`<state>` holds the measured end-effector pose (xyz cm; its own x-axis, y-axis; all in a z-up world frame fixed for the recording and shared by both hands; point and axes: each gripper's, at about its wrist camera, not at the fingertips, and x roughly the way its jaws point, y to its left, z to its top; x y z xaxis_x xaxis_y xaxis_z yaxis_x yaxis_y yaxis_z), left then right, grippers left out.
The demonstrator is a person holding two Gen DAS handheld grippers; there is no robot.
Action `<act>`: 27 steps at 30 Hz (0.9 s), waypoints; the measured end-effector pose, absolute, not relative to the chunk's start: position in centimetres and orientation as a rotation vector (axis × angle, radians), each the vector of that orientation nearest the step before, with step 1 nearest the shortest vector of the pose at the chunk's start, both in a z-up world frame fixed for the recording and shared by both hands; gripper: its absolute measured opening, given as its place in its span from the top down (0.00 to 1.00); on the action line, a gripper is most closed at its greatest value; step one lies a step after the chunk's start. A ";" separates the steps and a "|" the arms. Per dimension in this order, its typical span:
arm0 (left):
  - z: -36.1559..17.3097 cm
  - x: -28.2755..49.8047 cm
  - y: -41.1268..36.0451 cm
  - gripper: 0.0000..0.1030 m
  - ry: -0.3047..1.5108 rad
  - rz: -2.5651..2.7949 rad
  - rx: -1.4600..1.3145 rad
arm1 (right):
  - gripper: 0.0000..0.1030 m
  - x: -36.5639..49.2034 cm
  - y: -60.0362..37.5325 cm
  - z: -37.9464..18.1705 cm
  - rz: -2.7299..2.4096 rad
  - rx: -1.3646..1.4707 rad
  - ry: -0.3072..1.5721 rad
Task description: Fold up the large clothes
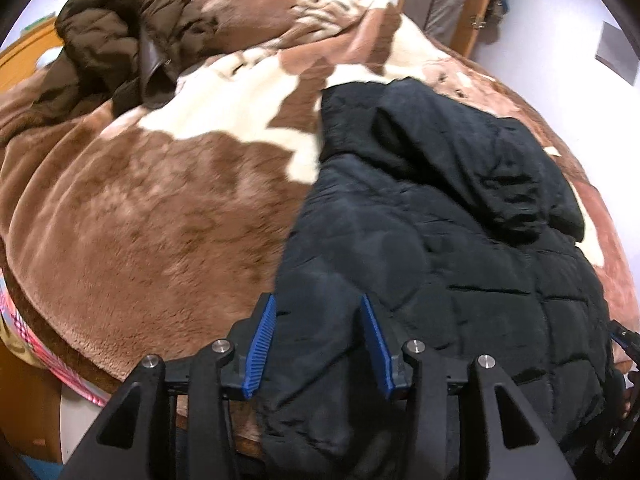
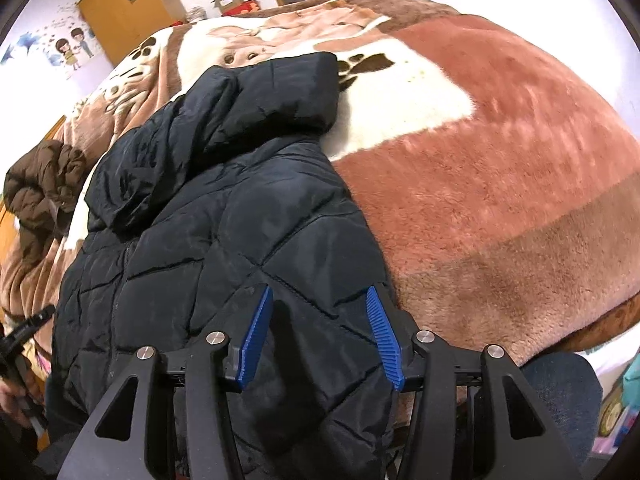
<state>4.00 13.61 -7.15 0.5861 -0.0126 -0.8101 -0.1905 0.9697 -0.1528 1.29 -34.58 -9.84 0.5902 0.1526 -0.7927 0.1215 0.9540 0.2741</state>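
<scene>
Black quilted jacket [image 1: 460, 240] lies lengthwise on the plush blanket [image 1: 160, 208], hood pointing toward the far edge. Left gripper [image 1: 318, 346] and right gripper [image 2: 320, 336], tilted downward over its near hem, stand parted, pads clear of fabric, gripping nothing.

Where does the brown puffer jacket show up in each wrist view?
Left wrist view: brown puffer jacket is at the upper left, bunched on the far part of the blanket.
Right wrist view: brown puffer jacket is at the left edge, about mid-height.
Shared landmark: the black quilted jacket, lying between the camera and the brown one in both views.
</scene>
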 end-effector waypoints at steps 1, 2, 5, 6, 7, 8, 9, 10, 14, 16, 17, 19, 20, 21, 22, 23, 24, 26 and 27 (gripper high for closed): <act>-7.5 4.0 13.9 0.53 0.947 0.110 -0.239 | 0.51 1.3 -34.7 -9.9 0.012 0.318 0.945; -7.7 4.0 14.2 0.52 0.948 0.111 -0.244 | 0.51 1.3 -34.8 -9.8 0.005 0.318 0.942; -8.1 3.8 14.5 0.48 0.946 0.114 -0.251 | 0.49 1.2 -35.3 -9.6 -0.024 0.318 0.928; -8.2 3.8 14.6 0.47 0.947 0.110 -0.253 | 0.49 1.2 -35.5 -9.7 -0.022 0.329 0.933; -8.3 3.8 14.7 0.45 0.952 0.107 -0.253 | 0.48 1.3 -35.7 -10.1 -0.020 0.341 0.951; -8.5 3.8 14.7 0.45 0.962 0.102 -0.253 | 0.47 1.4 -35.7 -10.4 -0.015 0.349 0.968; -8.7 3.7 14.7 0.45 0.969 0.099 -0.255 | 0.47 1.4 -35.8 -10.8 -0.008 0.357 0.987; -8.8 3.6 14.8 0.44 0.972 0.096 -0.259 | 0.47 1.4 -35.8 -11.0 -0.005 0.361 0.997; -9.4 3.0 15.1 0.41 0.997 0.078 -0.294 | 0.47 1.2 -36.0 -11.2 0.008 0.387 1.019; -9.7 2.6 15.0 0.41 1.009 0.067 -0.296 | 0.46 1.2 -36.3 -11.4 0.010 0.402 1.028; -9.7 2.4 15.0 0.41 1.008 0.066 -0.297 | 0.46 1.1 -36.5 -11.5 0.006 0.417 1.034; -9.8 2.2 15.1 0.41 1.012 0.067 -0.319 | 0.45 1.1 -36.8 -12.1 0.008 0.450 1.065; -9.9 2.1 15.0 0.41 1.016 0.068 -0.330 | 0.45 1.0 -36.8 -12.4 0.015 0.465 1.084; -9.9 2.1 14.9 0.41 1.021 0.064 -0.339 | 0.45 1.0 -36.7 -12.7 0.028 0.475 1.102; -10.1 2.0 14.6 0.41 1.027 0.053 -0.342 | 0.45 0.8 -36.6 -12.8 0.043 0.481 1.115; -10.2 2.0 14.4 0.41 1.032 0.040 -0.344 | 0.45 0.7 -36.4 -12.8 0.055 0.484 1.123; -10.3 1.9 14.1 0.41 1.037 0.023 -0.352 | 0.45 0.6 -36.2 -12.9 0.070 0.486 1.134; -10.4 1.8 13.6 0.41 1.044 0.001 -0.350 | 0.45 0.4 -35.5 -12.8 0.091 0.467 1.148; -10.4 1.9 13.3 0.41 1.046 -0.003 -0.340 | 0.45 0.4 -35.3 -12.8 0.102 0.462 1.151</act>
